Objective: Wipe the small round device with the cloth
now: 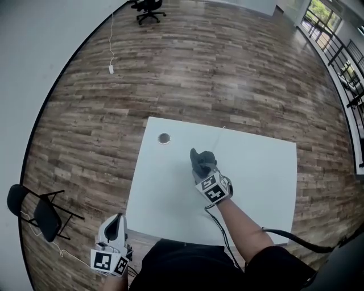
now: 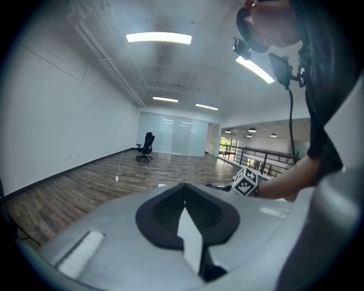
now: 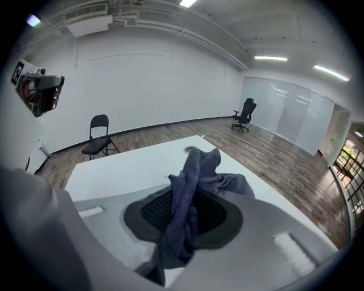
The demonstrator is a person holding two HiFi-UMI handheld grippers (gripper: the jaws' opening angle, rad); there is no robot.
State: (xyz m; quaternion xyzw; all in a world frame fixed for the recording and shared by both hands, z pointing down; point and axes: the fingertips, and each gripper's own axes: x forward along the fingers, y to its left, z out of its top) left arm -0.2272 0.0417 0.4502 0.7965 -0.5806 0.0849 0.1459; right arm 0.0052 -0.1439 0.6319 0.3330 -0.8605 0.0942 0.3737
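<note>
White table (image 1: 256, 187), small round device (image 1: 164, 138) on it

The head view looks steeply down from above onto the table (image 1: 256, 170), which fills mid-frame. The left gripper view sits low off the table's lower-left corner, facing level across it. The right gripper view sits close over the tabletop. All three share the office chair (image 1: 149, 8); the head and left gripper views share the right gripper (image 1: 203, 165).

Right tool (image 1: 202, 162), arm outstretched, grips the cloth (image 3: 190, 193); left tool (image 1: 116, 221) hangs low, closed.
</note>
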